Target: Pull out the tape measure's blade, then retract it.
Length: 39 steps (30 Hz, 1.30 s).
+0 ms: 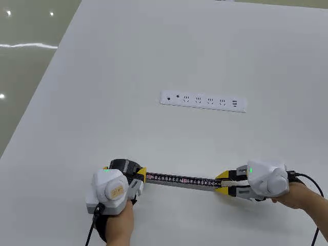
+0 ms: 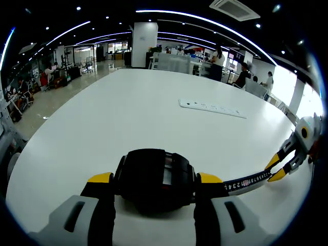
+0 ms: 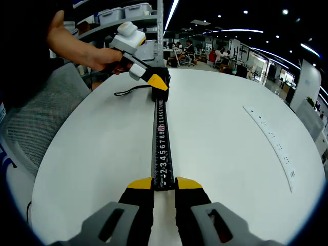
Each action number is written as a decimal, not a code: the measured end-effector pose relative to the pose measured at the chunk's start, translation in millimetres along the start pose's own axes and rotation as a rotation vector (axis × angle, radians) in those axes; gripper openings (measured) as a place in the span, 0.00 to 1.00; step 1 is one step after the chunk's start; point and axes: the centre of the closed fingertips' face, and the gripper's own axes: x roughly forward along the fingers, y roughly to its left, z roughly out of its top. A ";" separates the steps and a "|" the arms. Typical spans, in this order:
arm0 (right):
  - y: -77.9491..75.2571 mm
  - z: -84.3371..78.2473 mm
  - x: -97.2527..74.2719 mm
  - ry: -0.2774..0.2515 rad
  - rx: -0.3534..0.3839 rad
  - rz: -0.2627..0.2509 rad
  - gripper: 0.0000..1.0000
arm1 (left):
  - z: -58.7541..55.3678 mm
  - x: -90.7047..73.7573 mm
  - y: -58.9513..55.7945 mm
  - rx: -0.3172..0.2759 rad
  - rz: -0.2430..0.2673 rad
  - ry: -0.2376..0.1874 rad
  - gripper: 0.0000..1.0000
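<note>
White desk (image 1: 154,56) underneath. Clamps rigid black tape-measure case (image 2: 154,169) in left hand-held gripper (image 2: 155,179); pinches thin, springy, probably slick numbered blade (image 3: 161,138) at tip in right hand-held gripper (image 3: 164,183).

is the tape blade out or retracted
Pulled out: the blade runs, numbers showing, from the case in the left gripper to the right gripper clamped on its end.

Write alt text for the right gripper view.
The right hand-held gripper pinches the end of a tape measure's blade, which runs straight across a white table to its black case, clamped in the left hand-held gripper. A white power strip lies at the view's right.
</note>
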 end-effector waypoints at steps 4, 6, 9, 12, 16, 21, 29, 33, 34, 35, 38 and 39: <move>-0.7 1.7 0.0 0.000 -0.003 0.001 0.14 | -0.4 0.5 0.2 0.000 0.001 0.002 0.58; -1.1 1.9 0.5 0.000 -0.005 0.002 0.14 | -0.4 0.4 0.2 -0.001 -0.001 0.002 0.58; -1.0 3.9 0.5 0.000 -0.006 0.003 0.14 | -1.0 1.1 0.6 -0.001 -0.001 0.003 0.58; -1.5 4.6 1.2 -0.001 -0.008 0.003 0.14 | -0.8 1.1 0.7 -0.001 0.000 0.002 0.58; -2.1 5.9 1.8 0.001 -0.010 0.002 0.14 | -0.6 1.2 0.3 0.005 -0.001 0.003 0.59; -1.7 7.9 3.5 0.002 -0.012 0.005 0.14 | 0.0 0.2 0.4 0.001 -0.003 0.003 0.59; -2.0 11.0 6.7 0.000 -0.017 0.007 0.14 | 0.2 0.1 1.4 -0.016 -0.011 0.006 0.58; -2.4 10.6 8.2 -0.001 -0.015 0.009 0.14 | 0.9 -0.1 1.6 -0.025 -0.013 0.006 0.58; -2.1 11.0 8.3 -0.001 -0.015 0.009 0.14 | 0.9 -0.2 1.6 -0.026 -0.014 0.005 0.58; -2.0 11.2 8.5 -0.001 -0.015 0.010 0.14 | 0.8 -0.2 1.6 -0.027 -0.015 0.005 0.58; -2.3 13.4 9.2 -0.004 -0.017 0.010 0.14 | 0.4 0.1 2.0 -0.030 -0.018 0.005 0.58; -2.7 14.3 9.9 -0.004 -0.018 0.011 0.14 | 0.6 -0.2 1.9 -0.032 -0.018 0.006 0.58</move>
